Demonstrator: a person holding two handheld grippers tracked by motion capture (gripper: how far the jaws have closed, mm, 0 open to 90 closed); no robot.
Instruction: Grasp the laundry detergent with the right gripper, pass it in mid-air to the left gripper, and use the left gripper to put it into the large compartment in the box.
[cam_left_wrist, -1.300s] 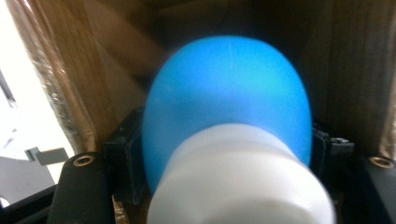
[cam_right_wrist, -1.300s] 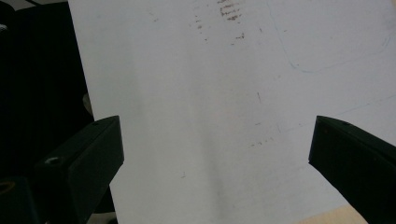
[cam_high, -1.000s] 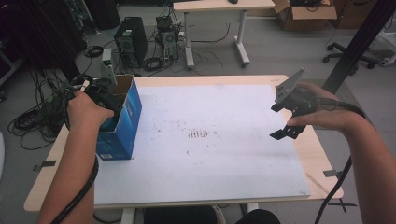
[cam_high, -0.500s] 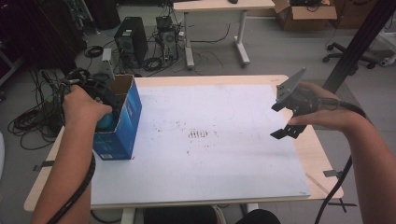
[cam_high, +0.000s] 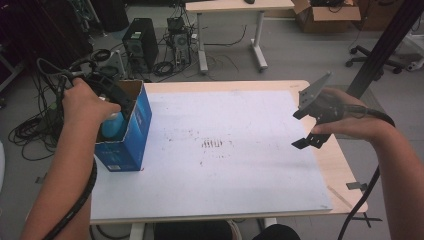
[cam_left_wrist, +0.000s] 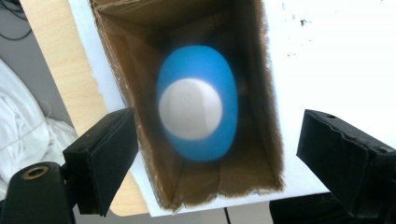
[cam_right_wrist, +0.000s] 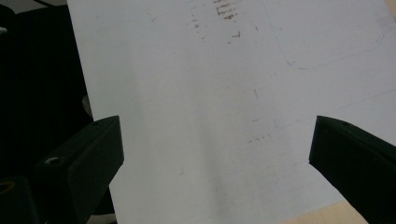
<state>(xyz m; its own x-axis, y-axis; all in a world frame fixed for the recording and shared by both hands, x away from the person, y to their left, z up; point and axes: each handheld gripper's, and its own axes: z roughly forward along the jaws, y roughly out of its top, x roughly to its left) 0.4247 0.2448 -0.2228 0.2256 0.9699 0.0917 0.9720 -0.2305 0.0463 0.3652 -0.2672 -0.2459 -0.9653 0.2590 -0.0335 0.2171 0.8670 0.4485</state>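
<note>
- My left gripper (cam_left_wrist: 215, 154) hangs over the open box (cam_high: 131, 131), its jaws just opened wide, nothing pinched between them.
- Straight below it, I see the blue bottle (cam_left_wrist: 196, 109) with a white cap standing inside the box, clear of both pads.
- The box sits on the white sheet (cam_high: 225, 165) at the table's left side.
- My right gripper (cam_high: 310, 127) hovers near the sheet's right edge, jaws spread wide and empty.

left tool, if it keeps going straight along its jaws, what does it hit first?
Most likely the blue bottle standing inside the open box. The left tool points down into the box mouth, jaws open and apart from the white cap. Depth is unclear; the jaws might catch the box rim first.
</note>
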